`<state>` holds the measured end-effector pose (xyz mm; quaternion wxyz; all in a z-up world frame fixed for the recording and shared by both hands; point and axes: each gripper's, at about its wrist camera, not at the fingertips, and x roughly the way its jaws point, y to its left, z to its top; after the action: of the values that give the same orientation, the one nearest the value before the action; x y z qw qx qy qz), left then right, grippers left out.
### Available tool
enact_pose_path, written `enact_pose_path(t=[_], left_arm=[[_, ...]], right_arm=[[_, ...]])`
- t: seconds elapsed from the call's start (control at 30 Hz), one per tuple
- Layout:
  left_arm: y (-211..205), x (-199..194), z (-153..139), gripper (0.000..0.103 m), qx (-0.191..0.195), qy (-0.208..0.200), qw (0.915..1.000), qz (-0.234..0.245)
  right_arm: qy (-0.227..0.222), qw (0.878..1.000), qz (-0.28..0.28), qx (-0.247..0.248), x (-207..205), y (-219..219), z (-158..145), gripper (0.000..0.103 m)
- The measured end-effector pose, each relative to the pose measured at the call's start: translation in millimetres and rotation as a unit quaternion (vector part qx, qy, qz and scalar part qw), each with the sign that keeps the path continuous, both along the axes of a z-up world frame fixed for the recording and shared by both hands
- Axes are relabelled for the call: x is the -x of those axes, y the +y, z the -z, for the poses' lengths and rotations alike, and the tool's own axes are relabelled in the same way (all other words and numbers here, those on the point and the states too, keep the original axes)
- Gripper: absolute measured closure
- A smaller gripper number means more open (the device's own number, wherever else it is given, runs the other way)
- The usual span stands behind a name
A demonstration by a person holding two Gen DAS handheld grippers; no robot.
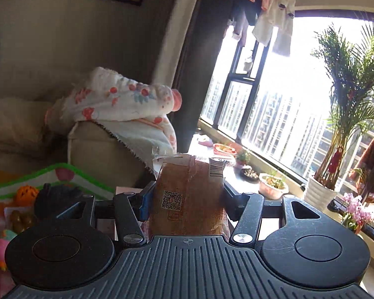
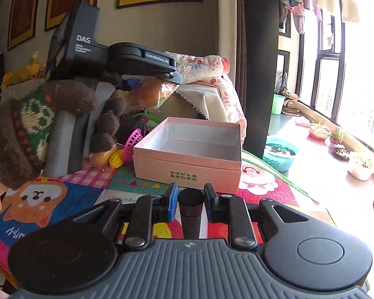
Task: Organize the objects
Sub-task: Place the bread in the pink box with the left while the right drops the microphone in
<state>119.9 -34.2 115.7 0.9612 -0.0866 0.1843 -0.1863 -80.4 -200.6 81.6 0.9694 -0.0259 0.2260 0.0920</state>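
My left gripper (image 1: 187, 194) is shut on a clear bag of brown bread (image 1: 187, 191) with a QR code, held up in the air. From the right wrist view the left gripper (image 2: 162, 77) and its bag of bread (image 2: 149, 94) hang above and left of an open pink box (image 2: 189, 149), which is empty inside. My right gripper (image 2: 190, 200) holds a dark cylinder (image 2: 190, 211) between its fingers, low over the colourful mat (image 2: 62, 199), just in front of the box.
Small toys, a pink basket (image 2: 133, 142) and a yellow corn toy (image 2: 116, 158) lie left of the box. A sofa arm with a flowered blanket (image 2: 212, 79) stands behind. A teal bowl (image 2: 280, 153) and plant pots (image 2: 361, 165) line the window ledge to the right.
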Motion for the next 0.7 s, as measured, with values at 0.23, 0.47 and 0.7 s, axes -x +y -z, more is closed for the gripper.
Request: enact_pose_path(t=[0.23,0.47,0.7], left_arm=[[-38,-34,66,0.046,-0.109,0.086,0.9903,0.006],[26,4,38,0.045,-0.011,0.049,0.9987,0.003],[107,76,48,0.045,-0.018,0.056,0.9979,-0.026]], right_arm=[[0.011,1.0,0.018,-0.007,-5,-15,14,0.081],[0.028,0.999,0.029,-0.018,-13,-19,18,0.081],[-0.006,0.999,-0.001,-0.045,-72,-4,-40,0.081]])
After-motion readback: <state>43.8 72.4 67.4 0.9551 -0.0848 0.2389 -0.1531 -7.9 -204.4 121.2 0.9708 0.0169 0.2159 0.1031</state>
